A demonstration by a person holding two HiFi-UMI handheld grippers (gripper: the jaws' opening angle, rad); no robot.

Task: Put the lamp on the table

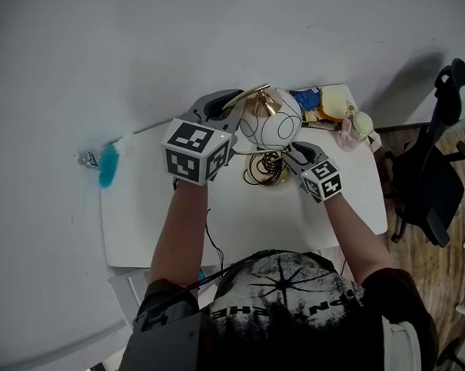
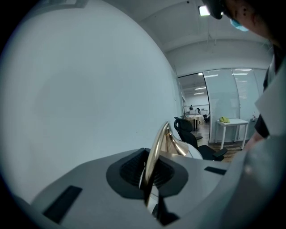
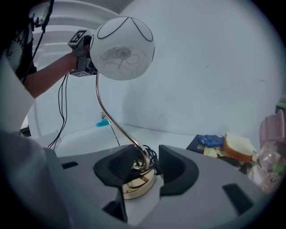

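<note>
The lamp has a white globe shade (image 1: 275,120), a curved gold stem (image 3: 111,117) and a round gold base (image 3: 137,184). It stands on the white table (image 1: 246,224) with its black cord coiled by the base. My left gripper (image 1: 224,105) is shut on the upper stem (image 2: 156,150) beside the shade. My right gripper (image 1: 294,151) is low at the lamp's foot. In the right gripper view its jaws (image 3: 145,167) stand open on either side of the stem's bottom, above the base, with no pad pressing.
A blue brush (image 1: 108,165) lies at the table's left edge. Packets and food (image 1: 328,104) and a pink container (image 1: 357,126) crowd the far right corner. A black office chair (image 1: 437,174) stands right of the table. The wall runs behind.
</note>
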